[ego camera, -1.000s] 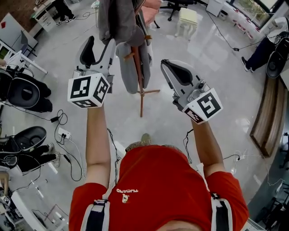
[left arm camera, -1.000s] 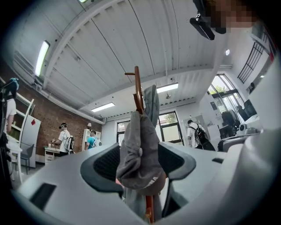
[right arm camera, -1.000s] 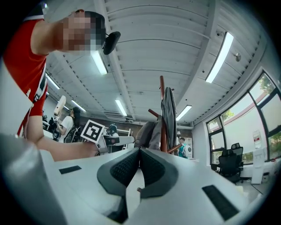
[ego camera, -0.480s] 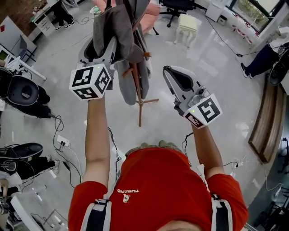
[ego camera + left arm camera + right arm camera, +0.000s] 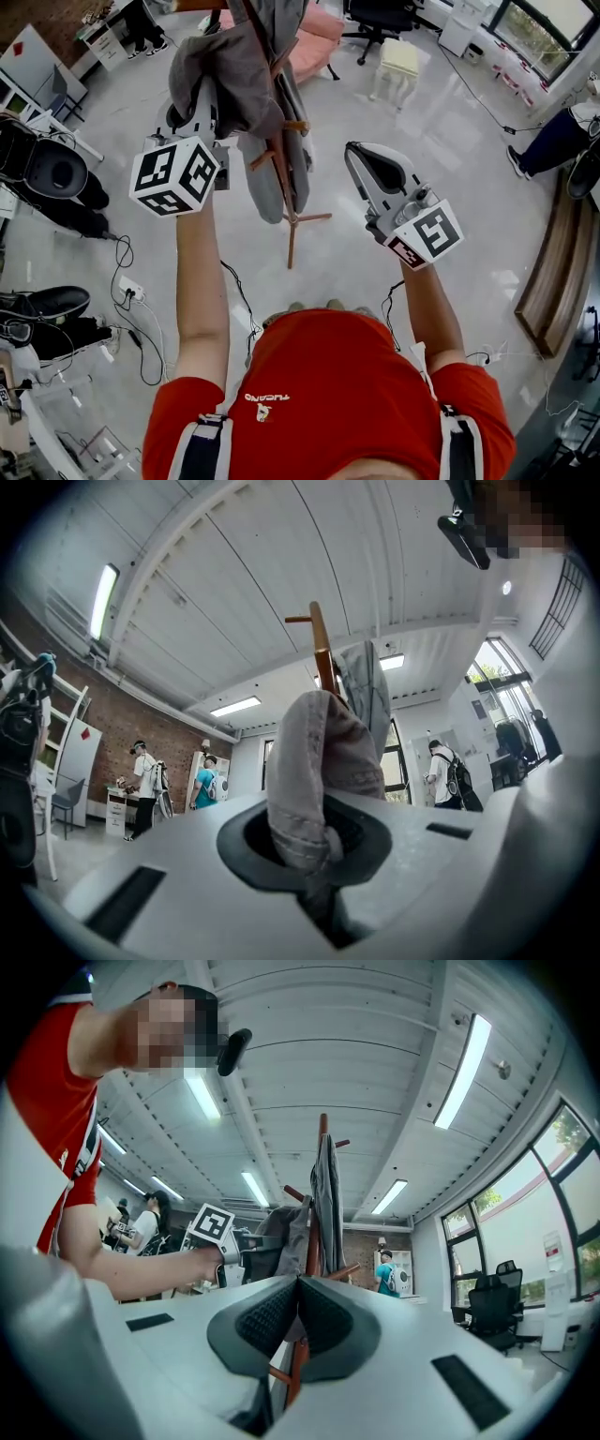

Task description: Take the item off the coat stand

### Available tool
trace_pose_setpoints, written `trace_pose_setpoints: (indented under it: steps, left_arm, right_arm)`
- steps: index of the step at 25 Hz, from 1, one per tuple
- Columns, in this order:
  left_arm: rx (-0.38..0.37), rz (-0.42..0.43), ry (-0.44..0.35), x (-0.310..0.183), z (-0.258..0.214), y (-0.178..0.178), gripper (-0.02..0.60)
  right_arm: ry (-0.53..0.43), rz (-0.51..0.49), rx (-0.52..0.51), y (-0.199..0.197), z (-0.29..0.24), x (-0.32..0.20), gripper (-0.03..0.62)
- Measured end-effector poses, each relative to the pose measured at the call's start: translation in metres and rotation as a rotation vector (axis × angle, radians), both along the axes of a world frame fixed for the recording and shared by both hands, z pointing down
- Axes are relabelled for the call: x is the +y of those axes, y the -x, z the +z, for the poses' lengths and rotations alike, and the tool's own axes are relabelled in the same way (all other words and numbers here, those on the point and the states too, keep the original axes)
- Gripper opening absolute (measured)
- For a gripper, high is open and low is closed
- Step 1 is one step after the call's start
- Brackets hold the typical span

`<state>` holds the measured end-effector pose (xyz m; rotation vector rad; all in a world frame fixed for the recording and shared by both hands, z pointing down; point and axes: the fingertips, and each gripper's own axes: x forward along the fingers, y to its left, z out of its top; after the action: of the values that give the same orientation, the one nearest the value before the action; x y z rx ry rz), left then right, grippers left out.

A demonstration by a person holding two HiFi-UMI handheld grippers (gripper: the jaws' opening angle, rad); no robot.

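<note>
A wooden coat stand (image 5: 287,183) rises in front of me with a grey garment (image 5: 234,70) draped over its pegs. My left gripper (image 5: 200,101) is raised into the cloth at the stand's left side. In the left gripper view a fold of the grey garment (image 5: 314,771) is pinched between the jaws of the left gripper (image 5: 319,855), with the stand's pole top (image 5: 322,649) behind it. My right gripper (image 5: 361,155) hovers to the right of the stand, apart from it. Its jaws (image 5: 299,1283) are shut with nothing in them, and the stand (image 5: 323,1147) lies beyond.
A pink sofa (image 5: 314,23), a pale stool (image 5: 398,61) and a black office chair (image 5: 380,14) stand behind the coat stand. Black bags (image 5: 52,173) and floor cables (image 5: 131,281) lie at the left, a wooden bench (image 5: 553,253) at the right. People stand far off.
My left gripper has gone up and forward into the grey garment and closed on a fold of it. The right gripper has stayed about where it was.
</note>
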<state>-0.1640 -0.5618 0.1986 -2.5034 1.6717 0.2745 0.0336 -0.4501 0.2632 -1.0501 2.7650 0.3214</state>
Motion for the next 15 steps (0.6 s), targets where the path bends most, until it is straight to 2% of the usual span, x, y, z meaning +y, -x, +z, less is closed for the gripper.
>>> trace_pose_setpoints:
  steps: [10, 15]
  left_arm:
    - [0.025, -0.06, -0.112, 0.042, -0.06, 0.021, 0.017]
    - [0.007, -0.114, -0.104, 0.064, -0.059, 0.034, 0.017]
  right_arm:
    - [-0.025, -0.068, -0.029, 0.003, -0.007, 0.008, 0.025]
    - [-0.054, -0.108, -0.057, 0.004, -0.019, 0.017, 0.025]
